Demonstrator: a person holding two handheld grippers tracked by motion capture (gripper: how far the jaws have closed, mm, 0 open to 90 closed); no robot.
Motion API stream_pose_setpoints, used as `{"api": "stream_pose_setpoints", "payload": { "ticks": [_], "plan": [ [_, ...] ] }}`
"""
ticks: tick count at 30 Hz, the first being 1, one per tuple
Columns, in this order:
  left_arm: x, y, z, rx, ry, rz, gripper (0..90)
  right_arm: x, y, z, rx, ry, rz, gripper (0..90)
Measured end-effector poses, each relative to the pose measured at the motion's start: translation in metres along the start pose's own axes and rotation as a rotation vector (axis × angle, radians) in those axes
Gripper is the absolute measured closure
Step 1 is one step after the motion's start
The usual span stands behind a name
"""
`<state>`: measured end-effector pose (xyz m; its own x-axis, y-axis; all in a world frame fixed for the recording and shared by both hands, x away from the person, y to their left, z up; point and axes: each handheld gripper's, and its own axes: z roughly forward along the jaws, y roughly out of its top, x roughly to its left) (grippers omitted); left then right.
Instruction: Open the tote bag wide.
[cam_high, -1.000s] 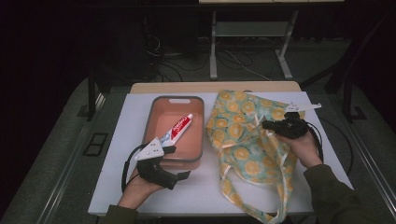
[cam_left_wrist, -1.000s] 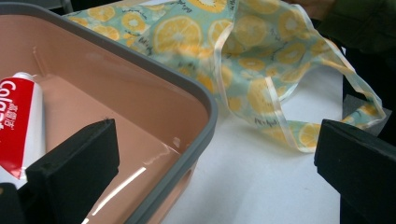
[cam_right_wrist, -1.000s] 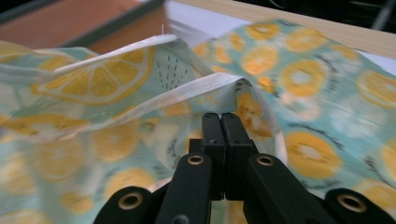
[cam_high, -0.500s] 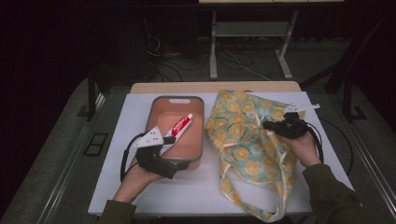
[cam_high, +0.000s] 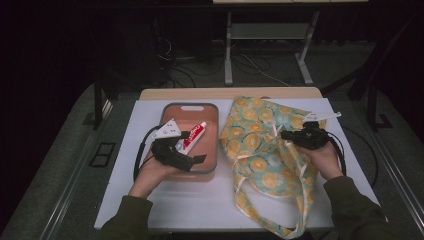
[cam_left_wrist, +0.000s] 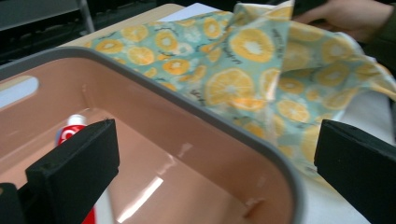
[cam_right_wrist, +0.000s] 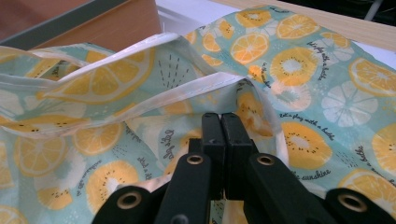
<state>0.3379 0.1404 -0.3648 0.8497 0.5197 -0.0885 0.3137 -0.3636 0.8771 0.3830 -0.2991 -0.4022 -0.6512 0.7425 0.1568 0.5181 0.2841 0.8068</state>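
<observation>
A pink bin with a grey rim (cam_high: 190, 105) holds a red and white toothpaste tube (cam_high: 193, 136). My left gripper (cam_high: 194, 146) hovers over the bin's near half, open wide, with the tube just beyond its far jaw. In the left gripper view the open gripper (cam_left_wrist: 219, 149) spans the bin's rim (cam_left_wrist: 187, 100), with the tube (cam_left_wrist: 72, 128) by the left jaw. To the right lies a teal tote bag with an orange-slice print (cam_high: 260, 150). My right gripper (cam_high: 287, 134) is shut on the bag's fabric. The right gripper view shows the gripper (cam_right_wrist: 220, 126) pinching a raised fold of the bag (cam_right_wrist: 303, 70).
Bin and bag rest on a white board (cam_high: 200, 205) over a wooden table (cam_high: 230, 93). The bag's handles (cam_high: 295, 227) trail toward the front edge. Cables and a metal stand (cam_high: 228, 55) lie on the dark floor behind the table.
My left gripper has moved forward from the bin's front edge to over the bin, nearer the toothpaste tube. My right gripper has stayed shut on the bag, almost still.
</observation>
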Motion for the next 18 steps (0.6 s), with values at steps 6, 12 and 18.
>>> {"api": "stream_pose_setpoints", "payload": {
  "ticks": [6, 12, 18],
  "plan": [
    [0.008, 0.009, 0.002, 0.006, 0.019, -0.006, 0.0, -0.001, 0.000, -0.001, -0.003, -0.002, 0.000, 89.1],
    [0.021, 0.015, 0.010, -0.021, 0.042, -0.017, 0.0, -0.001, -0.001, -0.002, -0.007, -0.005, -0.002, 89.1],
    [0.032, 0.014, 0.023, -0.001, 0.065, -0.024, 0.0, -0.001, -0.001, -0.002, -0.009, -0.007, -0.002, 89.1]
  ]
}}
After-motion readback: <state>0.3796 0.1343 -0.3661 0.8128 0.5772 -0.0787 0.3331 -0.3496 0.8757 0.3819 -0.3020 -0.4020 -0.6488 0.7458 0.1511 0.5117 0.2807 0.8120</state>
